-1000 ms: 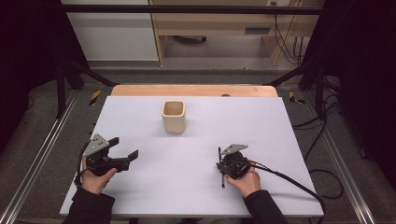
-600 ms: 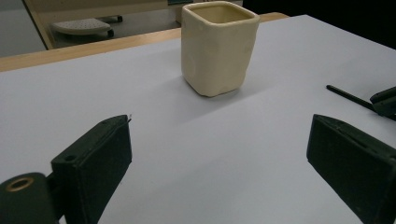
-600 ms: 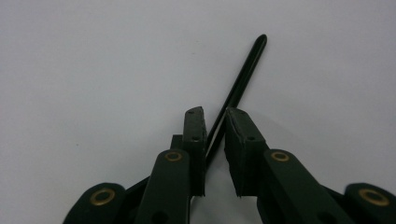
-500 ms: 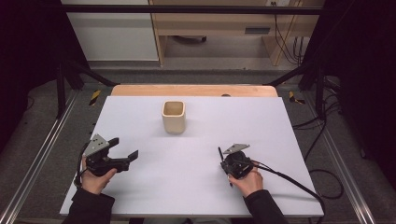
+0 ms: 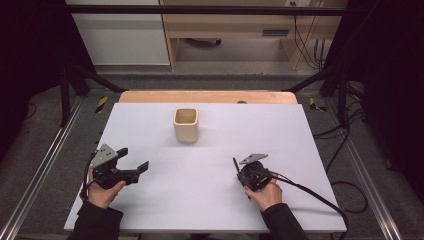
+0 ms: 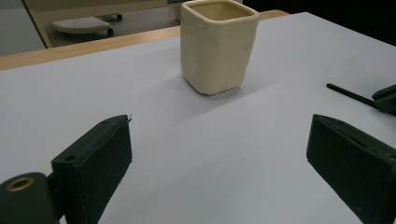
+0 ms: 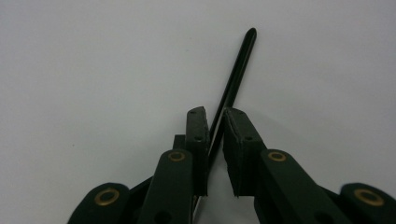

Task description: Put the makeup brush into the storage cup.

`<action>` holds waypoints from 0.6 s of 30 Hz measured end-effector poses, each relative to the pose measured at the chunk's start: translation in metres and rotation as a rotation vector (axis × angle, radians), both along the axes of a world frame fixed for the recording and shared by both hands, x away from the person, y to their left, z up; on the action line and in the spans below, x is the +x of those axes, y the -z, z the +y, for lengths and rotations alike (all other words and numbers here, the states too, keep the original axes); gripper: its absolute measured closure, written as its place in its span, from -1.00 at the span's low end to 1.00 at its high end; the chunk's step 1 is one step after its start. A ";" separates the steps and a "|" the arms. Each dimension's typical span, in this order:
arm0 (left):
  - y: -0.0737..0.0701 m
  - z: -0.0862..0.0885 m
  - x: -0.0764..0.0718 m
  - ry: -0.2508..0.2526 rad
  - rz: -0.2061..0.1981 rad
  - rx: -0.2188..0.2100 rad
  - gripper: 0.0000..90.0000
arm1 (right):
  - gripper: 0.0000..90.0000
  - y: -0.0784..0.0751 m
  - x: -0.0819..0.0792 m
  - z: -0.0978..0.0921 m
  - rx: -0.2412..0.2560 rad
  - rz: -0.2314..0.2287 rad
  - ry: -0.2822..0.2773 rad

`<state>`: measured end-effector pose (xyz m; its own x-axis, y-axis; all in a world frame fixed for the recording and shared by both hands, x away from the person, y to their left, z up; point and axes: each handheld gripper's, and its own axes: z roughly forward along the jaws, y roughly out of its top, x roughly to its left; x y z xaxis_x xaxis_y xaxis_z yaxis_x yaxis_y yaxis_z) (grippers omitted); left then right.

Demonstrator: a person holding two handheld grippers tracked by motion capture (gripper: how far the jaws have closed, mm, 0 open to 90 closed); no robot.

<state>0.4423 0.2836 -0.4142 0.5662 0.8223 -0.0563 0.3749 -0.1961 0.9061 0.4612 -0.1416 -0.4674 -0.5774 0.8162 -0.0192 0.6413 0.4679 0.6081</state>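
Note:
A cream square cup [image 5: 186, 125] stands upright on the white table [image 5: 300, 135], a little behind its middle. My left gripper [image 5: 134, 158] sits low at the front left, open and empty; in the left gripper view [image 6: 219, 135] its jaws stand wide apart and point toward the cup [image 6: 218, 44]. My right gripper [image 5: 243, 178] is at the front right, shut on a thin black stick [image 5: 235, 165]. In the right gripper view [image 7: 215, 114] the stick [image 7: 236, 70] runs out between the jaws, just over the table top. The stick [image 6: 348, 92] also shows far right in the left gripper view.
A wooden strip [image 5: 207, 96] borders the table's far edge. Metal rails [image 5: 42, 170] and black frame posts flank the table. A black cable [image 5: 310, 192] trails from the right gripper to the right edge. Shelving stands on the floor beyond.
The right hand has shifted slightly right and turned, so the stick now leans with its far tip to the left. The left gripper and the cup have not moved.

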 end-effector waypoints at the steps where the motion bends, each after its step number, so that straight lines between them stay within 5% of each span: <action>1: 0.000 -0.001 0.000 0.004 -0.002 0.002 -0.86 | 0.82 -0.001 0.000 -0.002 -0.019 -0.004 -0.003; 9: 0.000 -0.001 0.000 0.006 0.000 0.006 -0.86 | 0.87 -0.001 0.004 -0.013 -0.006 0.019 0.018; 18: 0.001 -0.002 0.000 0.010 0.004 0.007 -0.86 | 0.86 0.000 0.006 -0.017 0.017 0.010 -0.041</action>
<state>0.4427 0.2817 -0.4154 0.5743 0.8170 -0.0527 0.3762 -0.2062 0.9033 0.4668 -0.1587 -0.4677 -0.6104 0.7921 0.0007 0.6282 0.4835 0.6095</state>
